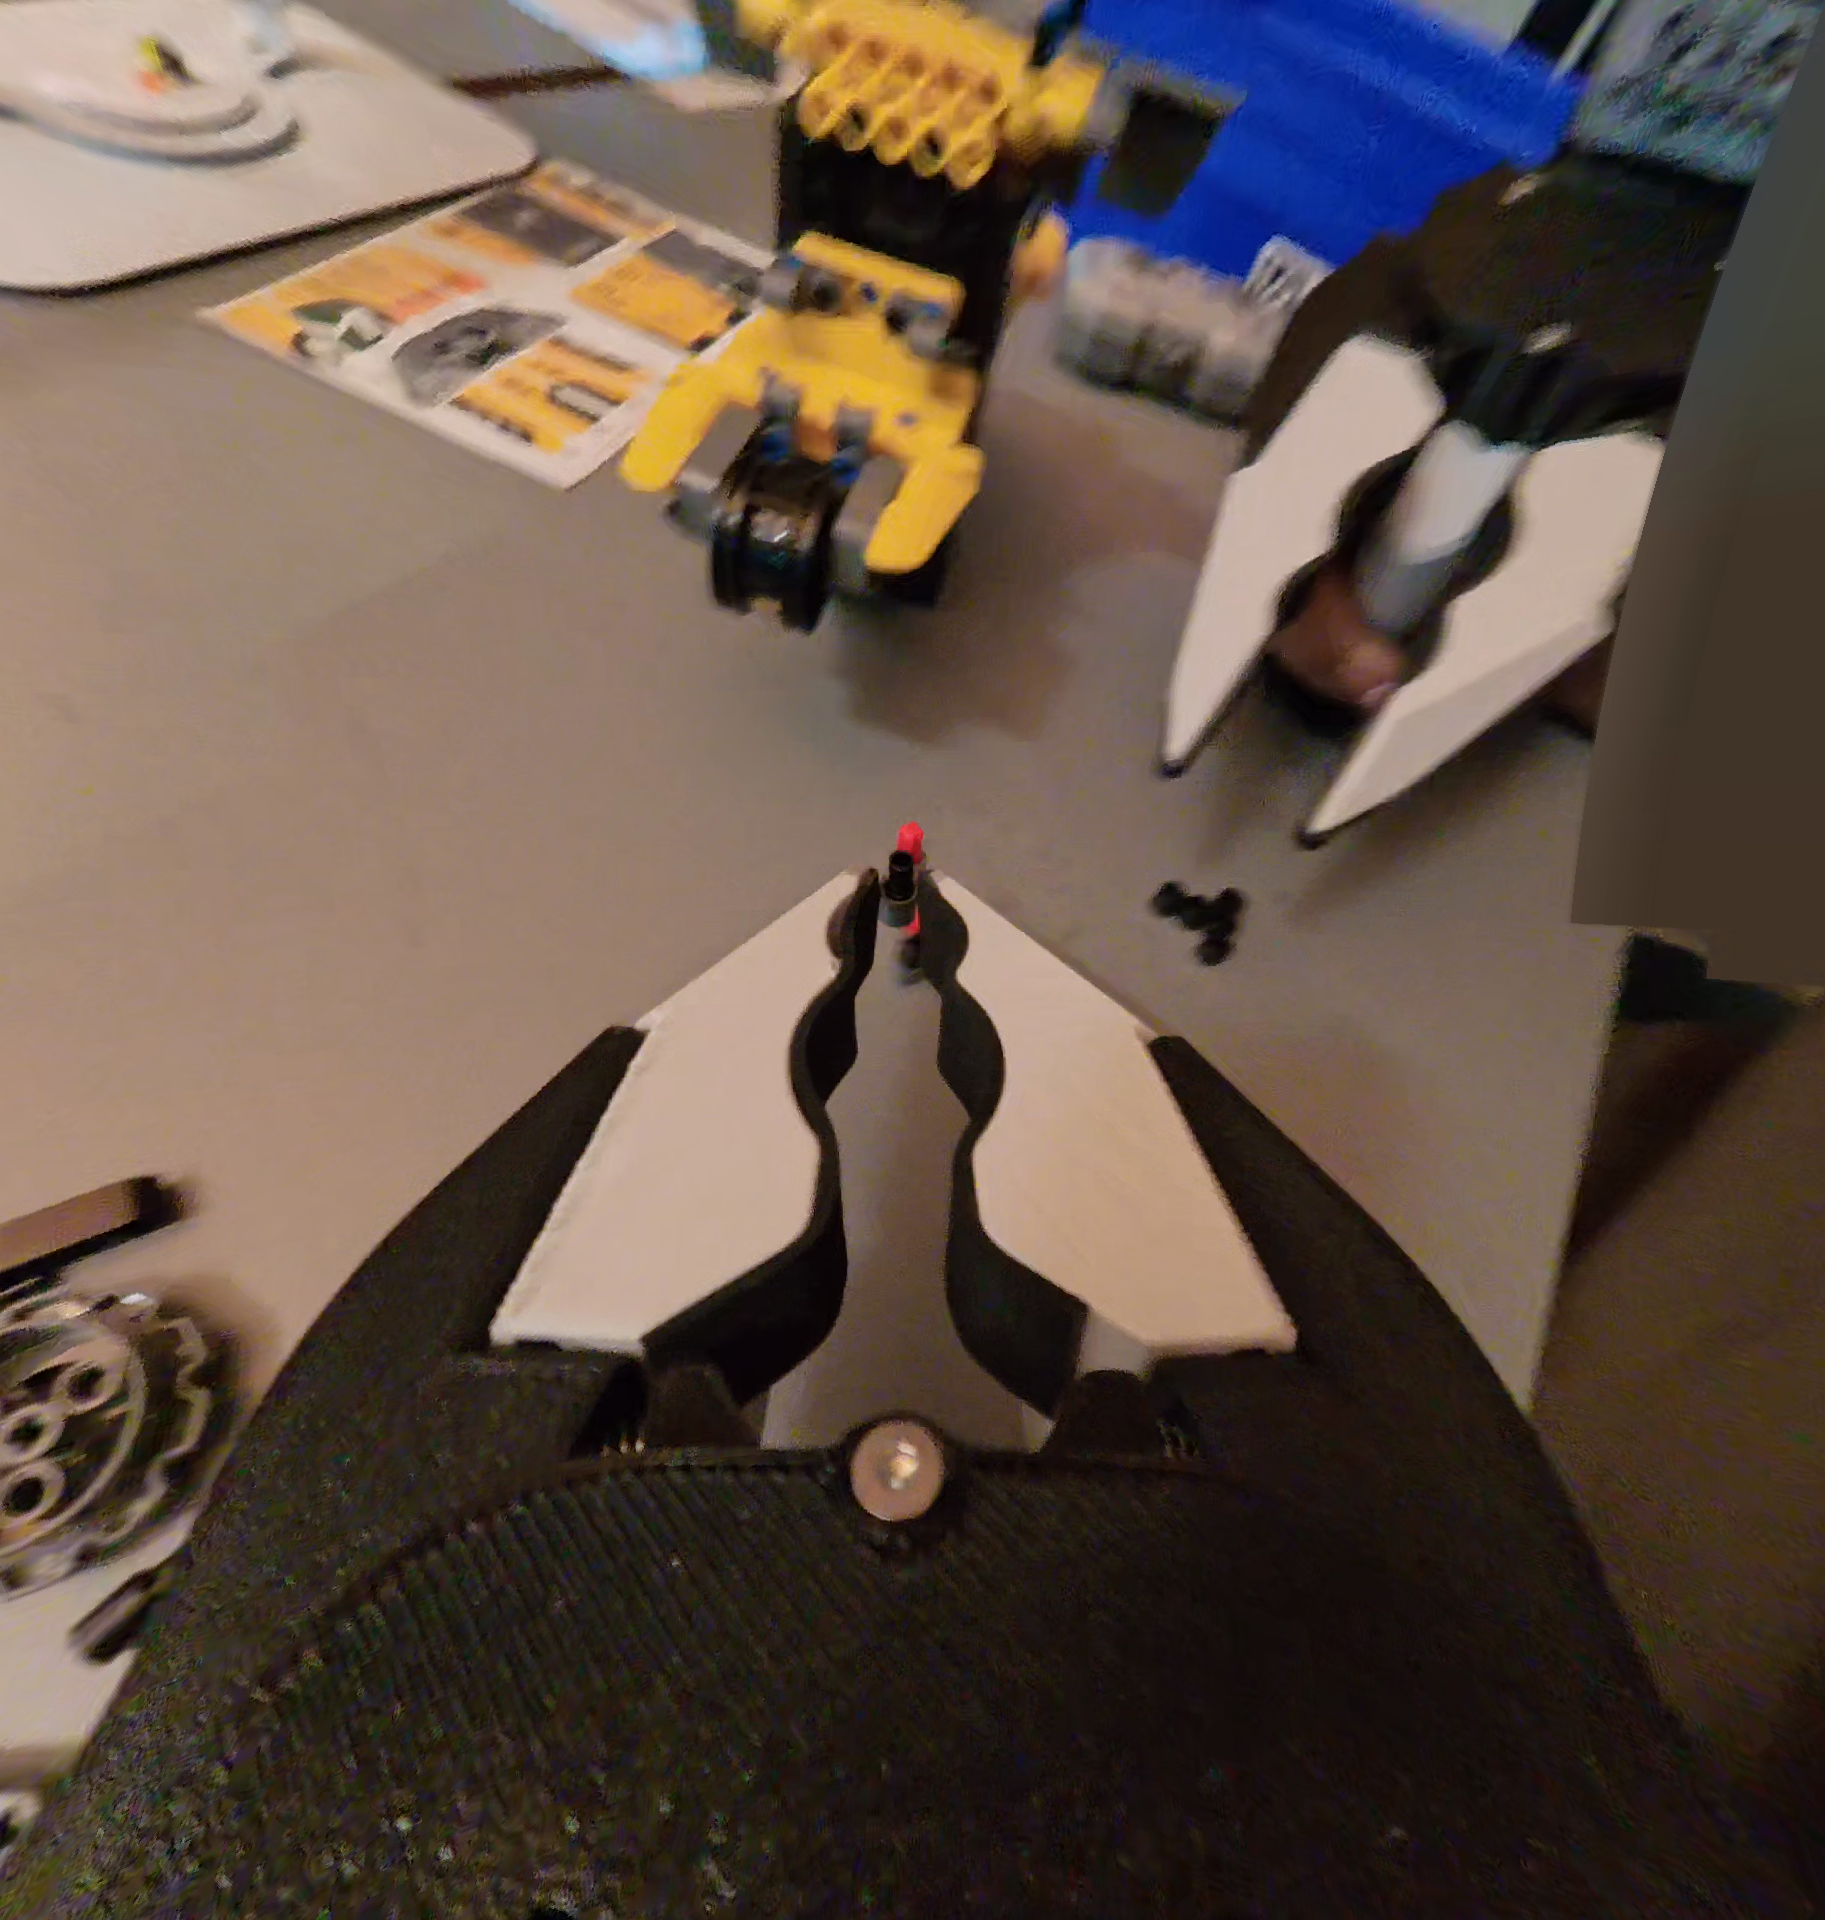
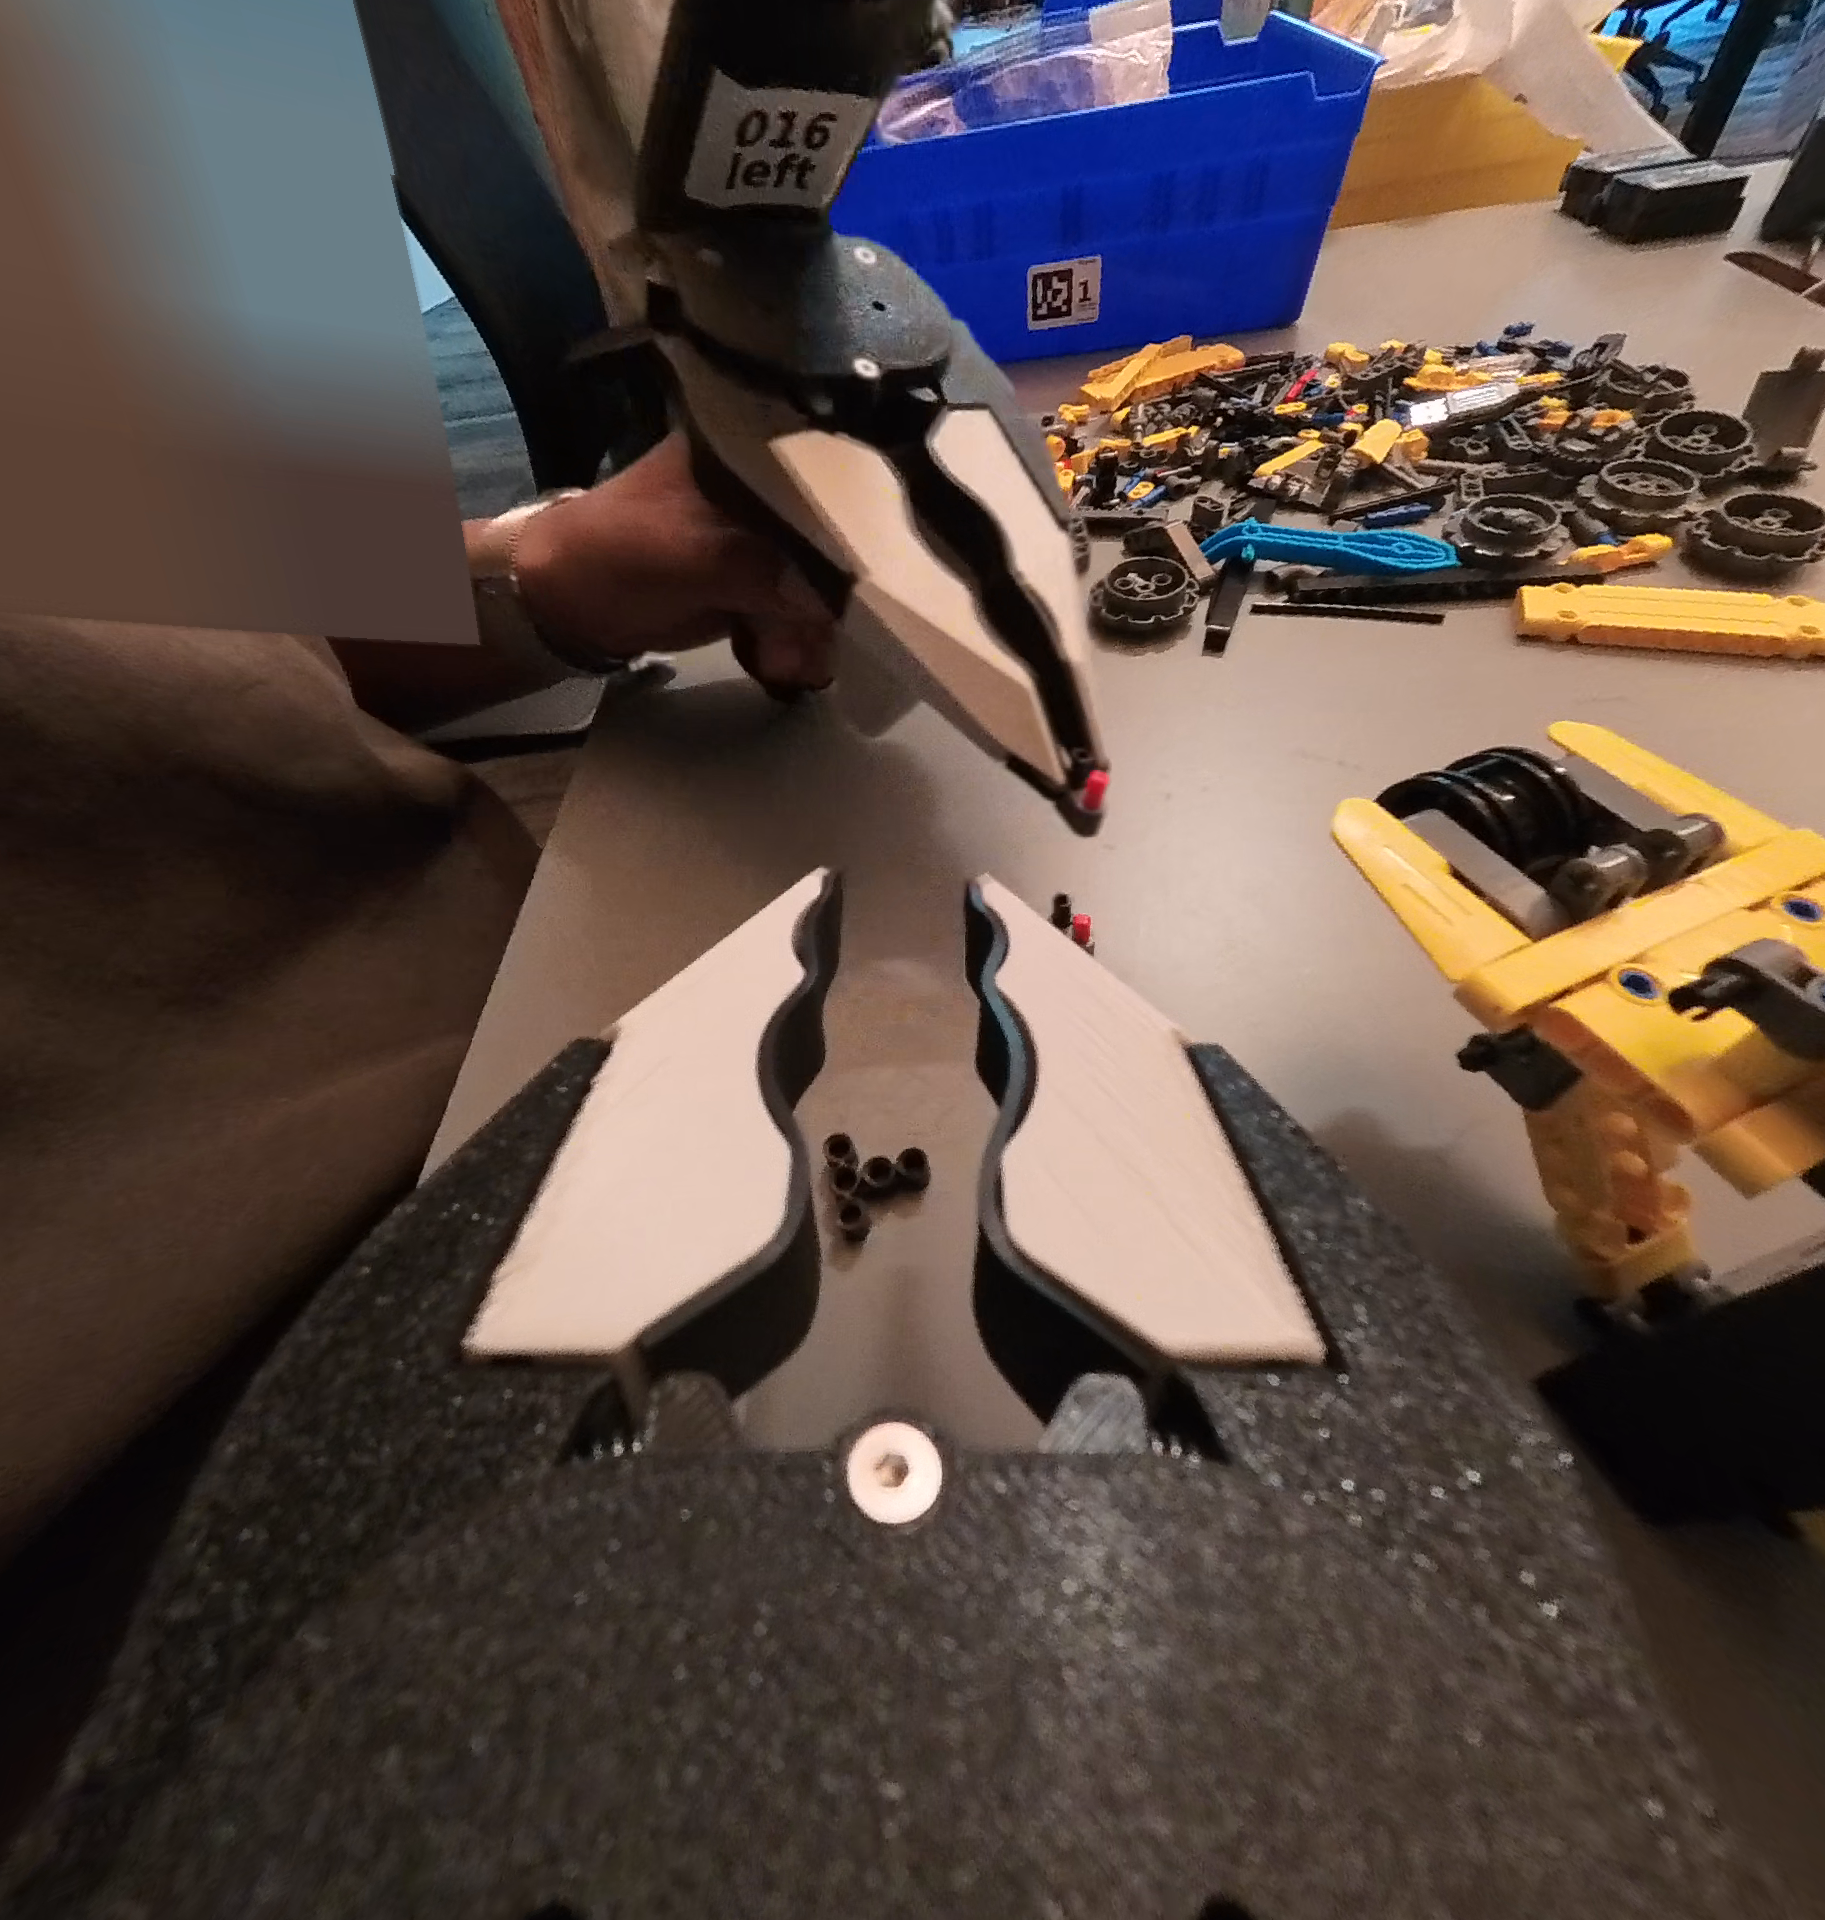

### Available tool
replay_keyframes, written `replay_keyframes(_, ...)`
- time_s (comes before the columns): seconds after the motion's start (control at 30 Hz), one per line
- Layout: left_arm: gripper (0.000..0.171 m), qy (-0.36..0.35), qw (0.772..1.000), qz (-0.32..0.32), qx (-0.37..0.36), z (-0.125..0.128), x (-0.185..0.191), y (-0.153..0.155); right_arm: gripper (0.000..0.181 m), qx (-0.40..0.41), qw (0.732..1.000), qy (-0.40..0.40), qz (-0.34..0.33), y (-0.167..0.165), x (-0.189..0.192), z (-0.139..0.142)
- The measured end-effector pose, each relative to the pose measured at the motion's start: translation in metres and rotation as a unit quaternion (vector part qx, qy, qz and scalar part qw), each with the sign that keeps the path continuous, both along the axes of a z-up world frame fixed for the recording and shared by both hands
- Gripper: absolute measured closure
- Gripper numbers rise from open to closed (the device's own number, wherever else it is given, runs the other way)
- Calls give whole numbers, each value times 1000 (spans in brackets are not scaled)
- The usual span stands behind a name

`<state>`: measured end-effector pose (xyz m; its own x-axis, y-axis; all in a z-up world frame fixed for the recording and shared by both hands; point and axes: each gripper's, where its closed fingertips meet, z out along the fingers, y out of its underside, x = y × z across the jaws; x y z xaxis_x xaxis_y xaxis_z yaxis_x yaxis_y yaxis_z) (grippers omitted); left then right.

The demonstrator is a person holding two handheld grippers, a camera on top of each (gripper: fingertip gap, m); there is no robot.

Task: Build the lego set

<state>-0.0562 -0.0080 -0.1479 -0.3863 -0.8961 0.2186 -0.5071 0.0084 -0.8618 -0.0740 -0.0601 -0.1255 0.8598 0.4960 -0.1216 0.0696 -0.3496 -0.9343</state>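
My left gripper (image 1: 900, 891) is shut on a small red and black pin piece (image 1: 906, 844), held just above the grey table (image 1: 420, 748). It also shows in the right wrist view (image 2: 1079, 795), tips down, with the red pin (image 2: 1093, 790) at them. My right gripper (image 2: 903, 894) is open and empty, low over the table, with a small cluster of black pins (image 2: 872, 1179) lying between its fingers. It shows in the left wrist view (image 1: 1240, 800) at the right, near the same black pins (image 1: 1199, 914). A yellow and black brick model (image 1: 835, 416) stands beyond.
A pile of loose yellow and black bricks and wheels (image 2: 1459, 468) lies at the far right, with a blue bin (image 2: 1095, 218) behind it. A printed sheet (image 1: 492, 312) and a white tray (image 1: 160, 156) lie at far left. A black gear wheel (image 1: 46, 1434) sits at left. The yellow model (image 2: 1614, 987) is close right. Spacing between my two grippers at the tips: around 6 cm.
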Motion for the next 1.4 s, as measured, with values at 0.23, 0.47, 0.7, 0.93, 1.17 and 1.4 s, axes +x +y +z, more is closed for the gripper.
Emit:
replay_keyframes(0.23, 170, 82, 993, 7, 86, -37, 11, 12, 158, -2, 1000, -13, -5, 0, 1, -2)
replay_keyframes(0.47, 169, 95, 992, -23, 77, -40, 9, 4, 157, -3, 1000, -7, -7, 0, 4, -2)
replay_keyframes(0.7, 151, 80, 995, -55, 30, -23, 10, 3, 157, 3, 1000, 2, -18, 0, 11, 2)
replay_keyframes(0.93, 153, -46, 994, -86, 51, 36, 32, 3, 157, 15, 999, 4, -37, 0, 22, 8)
replay_keyframes(1.17, 158, -102, 986, -97, 90, 34, 27, -5, 156, 16, 999, 9, -50, 2, 29, 6)
replay_keyframes(1.4, 141, -102, 992, -26, 76, 33, 32, 39, 147, 3, 998, 27, -60, 5, 34, 3)
